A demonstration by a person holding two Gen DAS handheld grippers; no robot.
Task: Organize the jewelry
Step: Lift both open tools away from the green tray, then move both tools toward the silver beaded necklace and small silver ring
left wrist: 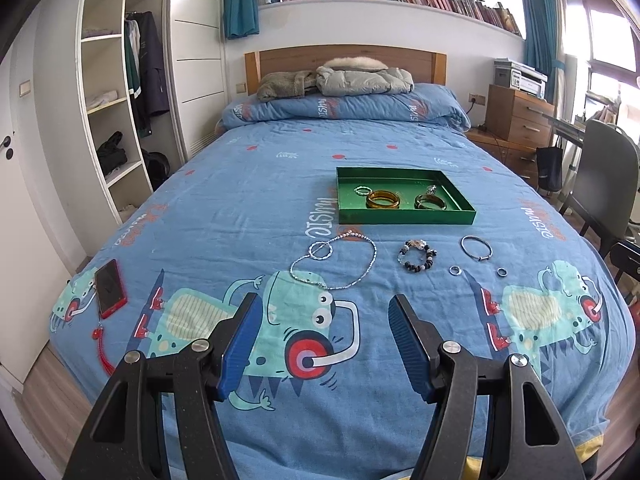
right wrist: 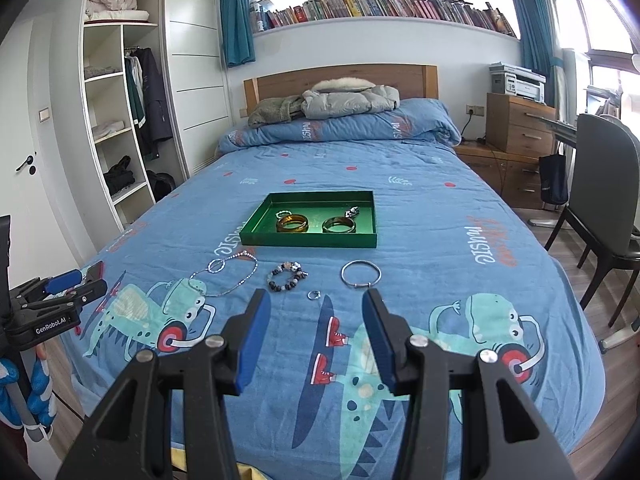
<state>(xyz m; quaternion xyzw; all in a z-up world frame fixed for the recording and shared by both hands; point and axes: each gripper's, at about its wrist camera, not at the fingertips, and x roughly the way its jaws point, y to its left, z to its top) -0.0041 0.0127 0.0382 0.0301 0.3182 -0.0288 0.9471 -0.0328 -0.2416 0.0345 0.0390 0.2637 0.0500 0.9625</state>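
Observation:
A green tray (left wrist: 406, 217) (right wrist: 308, 240) lies mid-bed and holds an amber bangle (left wrist: 383, 199) (right wrist: 293, 224), a greenish bangle (left wrist: 430, 202) (right wrist: 339, 225) and a small beaded ring (left wrist: 363, 190). On the bedspread in front of it lie a beaded necklace (left wrist: 374, 252) (right wrist: 218, 266), a bead bracelet (left wrist: 418, 245) (right wrist: 276, 285), a silver bangle (left wrist: 463, 245) (right wrist: 343, 274) and two small rings (left wrist: 455, 270) (left wrist: 501, 272). My left gripper (left wrist: 322, 312) (right wrist: 94, 278) hovers open short of the necklace. My right gripper (right wrist: 315, 302) is open and empty, just short of one small ring (right wrist: 314, 294).
A red phone (left wrist: 110, 288) with a tassel lies at the bed's left near corner. Folded coats (left wrist: 344, 78) rest on the rolled duvet by the headboard. A chair (right wrist: 604, 184) and wooden drawers (right wrist: 516, 128) stand to the right, with wardrobe shelves (right wrist: 112, 120) on the left.

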